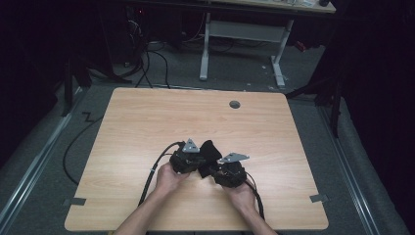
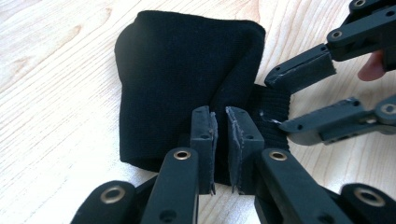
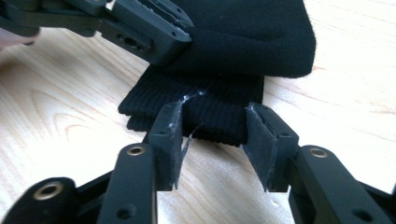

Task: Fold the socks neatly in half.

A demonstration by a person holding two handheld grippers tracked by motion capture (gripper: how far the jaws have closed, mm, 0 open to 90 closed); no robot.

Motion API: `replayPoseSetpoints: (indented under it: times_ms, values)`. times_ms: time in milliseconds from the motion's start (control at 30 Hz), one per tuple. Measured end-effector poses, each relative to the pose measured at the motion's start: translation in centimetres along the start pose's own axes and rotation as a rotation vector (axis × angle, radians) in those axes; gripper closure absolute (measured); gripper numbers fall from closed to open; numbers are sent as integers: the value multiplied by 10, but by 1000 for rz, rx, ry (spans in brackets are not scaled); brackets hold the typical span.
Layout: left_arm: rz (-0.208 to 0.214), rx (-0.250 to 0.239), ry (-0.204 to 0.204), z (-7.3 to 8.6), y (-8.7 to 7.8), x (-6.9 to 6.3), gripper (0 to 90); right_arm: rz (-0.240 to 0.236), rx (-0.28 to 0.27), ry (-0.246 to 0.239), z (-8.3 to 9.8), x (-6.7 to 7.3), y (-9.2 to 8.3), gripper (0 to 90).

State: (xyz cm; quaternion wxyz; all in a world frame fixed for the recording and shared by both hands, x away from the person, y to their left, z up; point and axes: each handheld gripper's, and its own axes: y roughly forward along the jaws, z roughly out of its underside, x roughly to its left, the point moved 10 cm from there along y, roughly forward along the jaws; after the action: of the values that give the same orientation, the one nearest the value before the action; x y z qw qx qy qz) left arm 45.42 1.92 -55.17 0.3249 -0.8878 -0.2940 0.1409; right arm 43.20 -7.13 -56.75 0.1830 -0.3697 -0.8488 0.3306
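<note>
A black knitted sock (image 1: 210,148) lies folded on the wooden table (image 1: 147,117), just in front of both hands. Its smooth body (image 2: 177,79) is the wider part, and a ribbed cuff (image 3: 210,116) sticks out from under it. My left gripper (image 2: 222,114) has its jaws almost together and pinches a raised fold of the sock's body. In the high view it (image 1: 199,159) reaches in from the left. My right gripper (image 3: 214,112) stands open with the ribbed cuff just beyond its tips, and its pads do not press on it. Its two jaws (image 2: 280,100) straddle the cuff's end.
The table has a round cable hole (image 1: 235,104) near its far edge and tape marks at its front corners (image 1: 74,201). Black cables (image 1: 155,169) trail from the grippers toward the front. A white desk frame (image 1: 240,34) stands on the floor behind.
</note>
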Motion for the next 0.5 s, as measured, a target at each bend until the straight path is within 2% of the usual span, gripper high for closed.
replayPoseSetpoints:
  times_ms: [100, 233, 400, 500]
  values:
    - [4, -13, -5, -2, -4, -2, 817, 28, 1, -24, 1, -1, 2, 605]
    - [11, -37, -4, -7, -12, -5, 816, 31, 5, -14, 1, -2, 2, 627]
    - [16, -39, 9, -9, -18, -10, 816, 43, 6, -23, 1, -1, 2, 630]
    - [29, -24, 0, -6, -22, -16, 812, 51, 2, -22, 2, -1, 2, 631]
